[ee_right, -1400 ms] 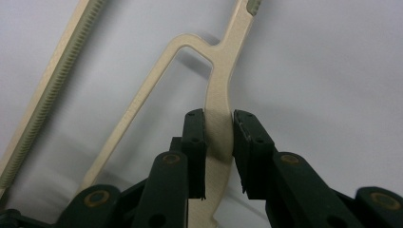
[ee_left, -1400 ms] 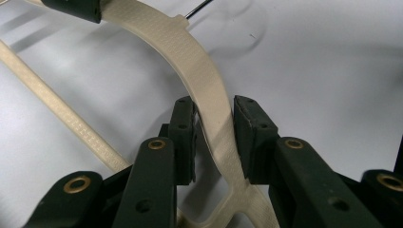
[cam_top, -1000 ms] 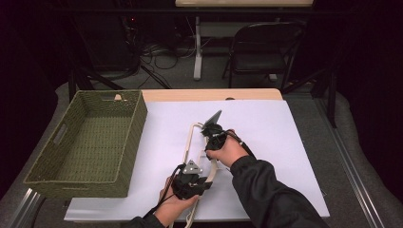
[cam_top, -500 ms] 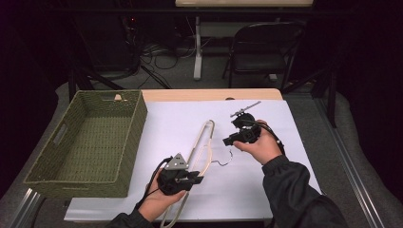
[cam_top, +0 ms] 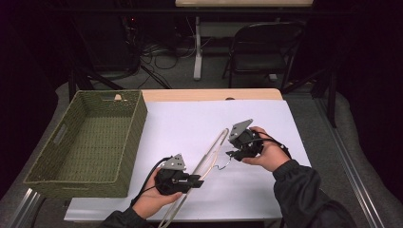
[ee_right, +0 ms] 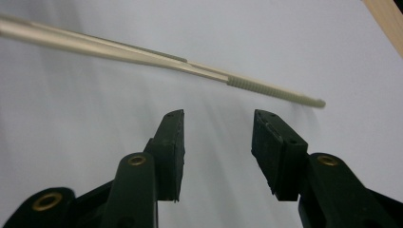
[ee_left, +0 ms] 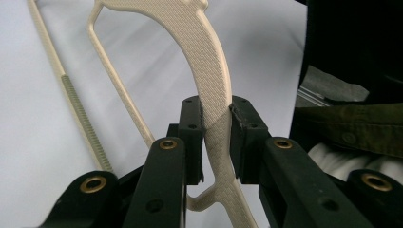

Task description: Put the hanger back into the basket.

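A beige plastic clothes hanger (cam_top: 209,153) lies slanted across the white sheet, its small wire hook (cam_top: 219,166) to its right. My left gripper (cam_top: 196,181) at the front is shut on the hanger's lower end. In the left gripper view the pads press on the hanger's curved textured arm (ee_left: 211,61) from both sides of the left gripper (ee_left: 216,128). My right gripper (cam_top: 232,154) hovers just right of the hanger, apart from it. Its jaws have just been opening and nothing is between them. In the right gripper view the right gripper (ee_right: 218,142) points at the hanger's straight bar (ee_right: 142,54), which crosses ahead of it.
A green woven basket (cam_top: 130,137) stands at the left of the table with nothing in it. The white sheet (cam_top: 190,114) covers most of the wooden tabletop. A folding chair (cam_top: 266,52) and cables sit on the floor beyond the far edge.
The right gripper has let go of the hanger's upper part, moved off to the right and opened its jaws. The left hand has shifted slightly left with the hanger.
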Available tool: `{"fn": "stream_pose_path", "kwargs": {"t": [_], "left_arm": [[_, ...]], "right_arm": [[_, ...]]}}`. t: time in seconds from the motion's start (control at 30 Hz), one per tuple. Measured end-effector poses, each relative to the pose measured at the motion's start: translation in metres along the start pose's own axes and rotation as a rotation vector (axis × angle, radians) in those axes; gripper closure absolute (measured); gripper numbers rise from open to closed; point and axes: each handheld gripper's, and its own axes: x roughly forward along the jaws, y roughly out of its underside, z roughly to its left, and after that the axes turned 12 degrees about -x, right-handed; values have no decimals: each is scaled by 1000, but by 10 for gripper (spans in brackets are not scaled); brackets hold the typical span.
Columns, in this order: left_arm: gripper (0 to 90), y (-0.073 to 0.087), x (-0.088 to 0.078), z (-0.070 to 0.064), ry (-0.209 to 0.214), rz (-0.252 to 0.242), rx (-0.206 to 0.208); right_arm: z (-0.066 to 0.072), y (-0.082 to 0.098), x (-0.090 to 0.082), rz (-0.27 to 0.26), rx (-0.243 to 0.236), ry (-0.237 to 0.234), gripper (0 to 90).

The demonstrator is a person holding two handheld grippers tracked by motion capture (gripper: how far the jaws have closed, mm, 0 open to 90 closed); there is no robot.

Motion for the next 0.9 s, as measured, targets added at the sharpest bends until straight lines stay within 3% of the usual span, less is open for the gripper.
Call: {"fn": "stream_pose_path", "kwargs": {"t": [0.17, 0.3, 0.5, 0.9], "left_arm": [[774, -3, -2, 2, 7, 7, -2], [774, -2, -2, 4, 18, 0, -5], [774, -2, -3, 4, 22, 6, -3], [774, -6, -6, 6, 4, 19, 9]], "right_arm": [[8, -2, 3, -30, -88, -35, 519], [11, -8, 7, -73, -132, -44, 510], [9, -12, 20, -77, -183, -42, 492], [4, -15, 26, -130, -197, -42, 484]]}}
